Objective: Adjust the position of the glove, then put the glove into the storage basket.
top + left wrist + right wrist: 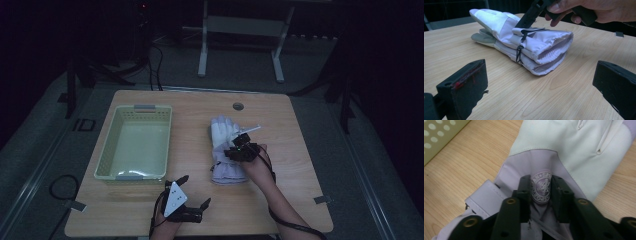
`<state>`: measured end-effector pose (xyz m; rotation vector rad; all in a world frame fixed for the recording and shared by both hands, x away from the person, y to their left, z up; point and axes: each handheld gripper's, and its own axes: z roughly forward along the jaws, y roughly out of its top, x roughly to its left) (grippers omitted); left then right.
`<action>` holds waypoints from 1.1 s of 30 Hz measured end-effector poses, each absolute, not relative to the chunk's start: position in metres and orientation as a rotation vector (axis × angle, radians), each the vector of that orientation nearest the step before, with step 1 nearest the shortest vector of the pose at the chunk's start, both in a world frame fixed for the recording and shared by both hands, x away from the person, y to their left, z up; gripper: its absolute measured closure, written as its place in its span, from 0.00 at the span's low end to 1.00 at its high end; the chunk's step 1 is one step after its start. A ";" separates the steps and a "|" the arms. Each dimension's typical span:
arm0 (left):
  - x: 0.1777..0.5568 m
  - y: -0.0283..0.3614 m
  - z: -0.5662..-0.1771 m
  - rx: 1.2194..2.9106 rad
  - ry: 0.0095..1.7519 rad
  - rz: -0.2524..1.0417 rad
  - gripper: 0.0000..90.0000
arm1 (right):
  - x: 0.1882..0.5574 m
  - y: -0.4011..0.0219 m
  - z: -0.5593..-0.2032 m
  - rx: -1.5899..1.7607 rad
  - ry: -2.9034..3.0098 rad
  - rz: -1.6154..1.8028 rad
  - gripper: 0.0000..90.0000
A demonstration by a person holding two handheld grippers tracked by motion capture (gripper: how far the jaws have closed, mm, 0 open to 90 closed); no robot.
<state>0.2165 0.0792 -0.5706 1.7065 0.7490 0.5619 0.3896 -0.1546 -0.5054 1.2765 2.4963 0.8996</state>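
Note:
A pair of white and pale lilac gloves (222,132) lies stacked on the wooden table (290,125), right of centre. My right gripper (239,145) points down onto the upper glove (574,150). Its jaws stand a little apart, and their tips rest on the lilac fabric on either side of a round snowflake badge (541,188). The cloth between them lies flat and is not pinched. In the left gripper view the gloves (541,42) lie ahead, with a hand bringing the right gripper (525,22) down on them. My left gripper (196,190) rests near the table's front edge, wide open and empty.
A pale green perforated basket (107,150) stands empty on the table's left half, and its corner (439,137) appears in the right gripper view. A small round hole (238,106) sits near the table's far edge. A metal frame (240,35) stands on the floor beyond.

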 end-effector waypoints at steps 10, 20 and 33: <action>0.216 0.077 -0.570 1.724 0.757 0.592 0.00 | 0.380 -0.162 -0.495 1.108 2.487 1.061 0.17; 0.217 0.079 -0.571 1.702 0.771 0.577 0.00 | 0.374 -0.183 -0.488 0.993 2.469 1.199 0.16; 0.215 0.066 -0.551 1.722 0.785 0.503 0.00 | 0.360 -0.224 -0.466 0.994 2.382 1.096 0.16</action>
